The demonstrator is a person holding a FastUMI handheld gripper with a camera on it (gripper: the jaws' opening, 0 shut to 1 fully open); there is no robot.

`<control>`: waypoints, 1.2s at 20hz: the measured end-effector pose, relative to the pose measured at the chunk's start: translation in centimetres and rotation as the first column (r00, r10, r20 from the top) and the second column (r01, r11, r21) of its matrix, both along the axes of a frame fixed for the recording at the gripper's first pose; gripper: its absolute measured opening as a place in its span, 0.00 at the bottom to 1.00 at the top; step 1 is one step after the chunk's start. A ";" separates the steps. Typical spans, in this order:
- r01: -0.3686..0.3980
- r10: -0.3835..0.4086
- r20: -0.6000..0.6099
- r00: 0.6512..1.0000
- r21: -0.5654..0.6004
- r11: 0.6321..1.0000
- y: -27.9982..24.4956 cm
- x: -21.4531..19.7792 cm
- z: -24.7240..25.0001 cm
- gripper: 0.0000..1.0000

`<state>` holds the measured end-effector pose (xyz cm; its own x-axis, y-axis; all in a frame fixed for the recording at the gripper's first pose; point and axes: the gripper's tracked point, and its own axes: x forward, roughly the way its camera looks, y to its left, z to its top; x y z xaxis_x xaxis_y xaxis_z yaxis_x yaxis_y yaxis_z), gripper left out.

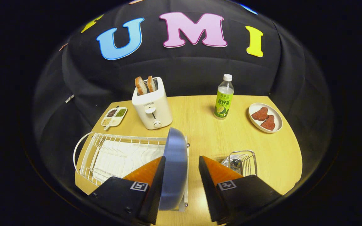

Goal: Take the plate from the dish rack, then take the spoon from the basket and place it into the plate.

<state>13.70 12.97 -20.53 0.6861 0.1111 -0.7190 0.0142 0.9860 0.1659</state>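
The gripper (181, 166) has its fingers spread wide around the plate (175, 166), which stands on edge at the rack's (118, 155) right end, close against the left finger and clear of the right. The basket (242, 161) sits just right of the rack, spoon handle (236, 163) inside; the toaster (152, 105) stands behind the rack.

The toaster (152, 105) at upper centre carries the brand word "SUPOR" on its front. The bottle (224, 97) to its right bears a label too small to make out.
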 end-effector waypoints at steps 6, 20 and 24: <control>0.032 -0.033 -0.039 0.999 -0.009 0.999 0.6 0.5 -0.1 0.36; 0.069 -0.036 0.107 0.994 -0.327 0.943 0.4 1.0 2.8 0.30; 0.122 -0.094 0.101 0.990 -0.329 0.936 0.2 0.3 2.9 0.30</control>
